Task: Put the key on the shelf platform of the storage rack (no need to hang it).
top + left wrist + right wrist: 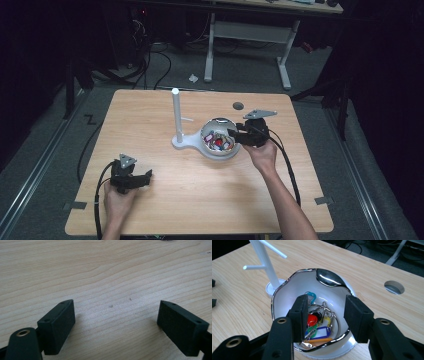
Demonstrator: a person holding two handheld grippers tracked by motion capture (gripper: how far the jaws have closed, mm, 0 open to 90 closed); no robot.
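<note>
Here the right claw [325, 317] hangs over a white bowl [284, 297] with a silver rim, its two black jaws parted and dipped toward the contents without pressing on anything. The bowl holds a heap of key tags [318, 326] on metal rings: a red one, a green one, a yellow one, a blue-framed one with a white label, an orange one at the near rim and a teal one farther back. The red tag lies just beside the inner face of one jaw, though whether it touches I cannot tell. In the high view the bowl [207, 150] sits near the middle of the bench [165, 210], touching the base of a white stand [176, 117], an upright post with thin side pegs. The right claw [235, 136] reaches in from the bowl's right side, held by a hand [261, 155]. Beyond the bowl a round hole [238, 105] is cut into the bench top. The left claw [142, 178] rests low at the near left part of the bench, well apart from the bowl, and its own view shows the jaws spread wide over bare wood [105, 277], released, with nothing between them.
</note>
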